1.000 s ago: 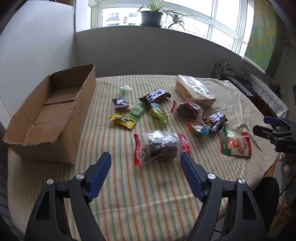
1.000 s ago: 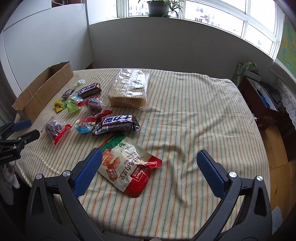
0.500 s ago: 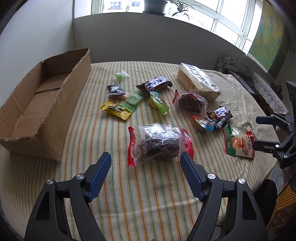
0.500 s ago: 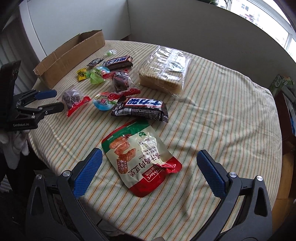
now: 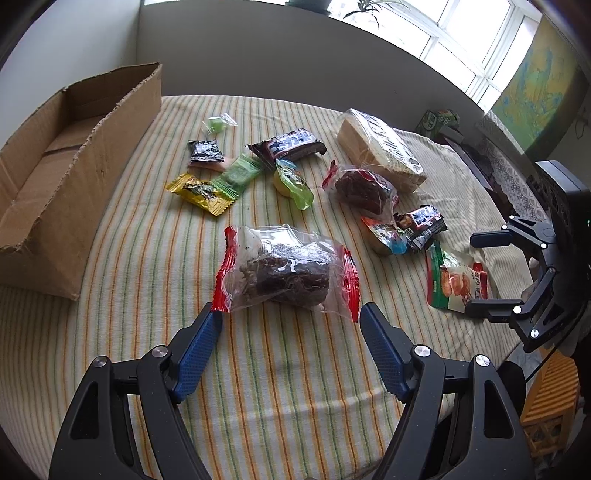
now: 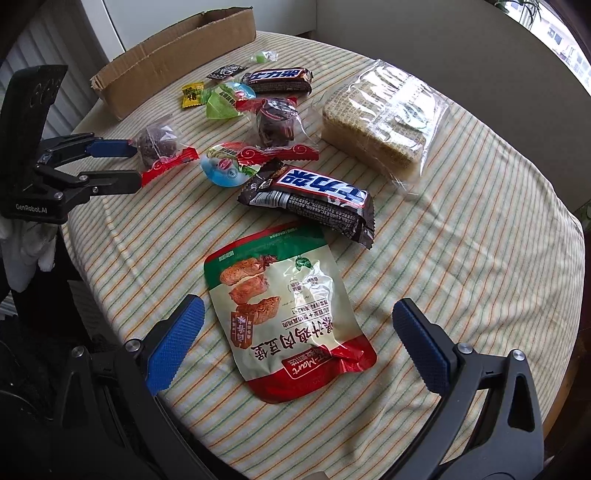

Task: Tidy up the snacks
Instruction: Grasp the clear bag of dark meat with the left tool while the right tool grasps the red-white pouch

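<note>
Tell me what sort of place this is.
Most likely a room in a home, perhaps a dining corner or sunroom: a round table under a striped tablecloth, a potted plant on the sill of a wide curved window, and a map-like wall hanging.

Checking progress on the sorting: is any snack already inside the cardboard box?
No: the cardboard box shows only bare cardboard inside.

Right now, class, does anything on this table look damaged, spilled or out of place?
Nothing has spilled. The cardboard box has a ragged, torn rim and holds no snack in its visible part. The snacks lie scattered on the striped cloth, none torn open as far as can be seen.
</note>
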`<state>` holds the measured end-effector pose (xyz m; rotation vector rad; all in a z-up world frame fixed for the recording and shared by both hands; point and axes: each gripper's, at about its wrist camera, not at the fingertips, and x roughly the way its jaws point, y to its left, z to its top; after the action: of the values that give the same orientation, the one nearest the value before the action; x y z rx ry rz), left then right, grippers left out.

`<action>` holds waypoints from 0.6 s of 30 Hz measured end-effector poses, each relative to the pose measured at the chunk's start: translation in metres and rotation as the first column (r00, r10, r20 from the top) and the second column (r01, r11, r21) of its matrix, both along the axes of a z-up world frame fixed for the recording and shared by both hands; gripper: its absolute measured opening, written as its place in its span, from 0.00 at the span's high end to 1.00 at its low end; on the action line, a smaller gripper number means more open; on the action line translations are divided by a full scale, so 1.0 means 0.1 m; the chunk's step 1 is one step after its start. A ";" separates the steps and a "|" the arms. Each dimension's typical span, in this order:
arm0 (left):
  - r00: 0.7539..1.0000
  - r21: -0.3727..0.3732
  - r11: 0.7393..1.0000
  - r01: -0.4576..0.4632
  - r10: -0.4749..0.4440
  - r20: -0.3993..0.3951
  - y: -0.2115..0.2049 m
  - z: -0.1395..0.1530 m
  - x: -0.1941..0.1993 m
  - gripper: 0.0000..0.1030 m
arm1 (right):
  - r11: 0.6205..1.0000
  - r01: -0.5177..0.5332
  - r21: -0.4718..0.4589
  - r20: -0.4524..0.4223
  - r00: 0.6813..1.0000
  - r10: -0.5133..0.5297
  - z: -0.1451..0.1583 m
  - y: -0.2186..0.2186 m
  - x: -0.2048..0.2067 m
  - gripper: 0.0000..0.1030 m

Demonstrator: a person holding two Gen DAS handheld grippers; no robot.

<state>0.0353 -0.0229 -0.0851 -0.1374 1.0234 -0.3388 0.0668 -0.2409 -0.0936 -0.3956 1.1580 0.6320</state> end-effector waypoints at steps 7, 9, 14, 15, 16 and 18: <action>1.000 0.006 1.000 0.012 -0.012 -0.021 -0.05 0.00 0.20 0.25 | 1.000 -0.014 -0.013 -0.015 1.000 0.014 -0.08 0.09 -0.01 0.00; 1.000 0.025 0.999 0.020 -0.019 -0.019 -0.10 0.01 0.25 0.25 | 1.000 -0.010 -0.013 -0.018 1.000 0.010 -0.11 0.12 -0.01 0.00; 0.999 0.086 0.995 0.040 -0.039 -0.013 -0.26 0.01 0.41 0.25 | 1.000 0.001 -0.016 -0.010 1.000 -0.002 -0.11 0.10 0.01 0.00; 0.999 0.101 0.994 0.041 -0.040 -0.010 -0.29 0.01 0.43 0.25 | 1.000 -0.001 -0.017 -0.010 1.000 0.001 -0.12 0.09 0.01 0.00; 0.999 0.116 0.992 0.045 -0.045 -0.004 -0.32 0.01 0.45 0.25 | 1.000 -0.004 -0.019 -0.010 1.000 0.004 -0.11 0.07 0.01 0.00; 0.998 0.122 0.991 0.060 -0.059 -0.006 -0.38 0.01 0.46 0.25 | 1.000 -0.012 -0.028 -0.011 1.000 0.011 -0.11 0.04 0.03 0.00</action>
<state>0.0814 -0.0606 -0.0844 0.0027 1.0496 -0.3293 0.0699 -0.2369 -0.1043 -0.4237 1.1771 0.6288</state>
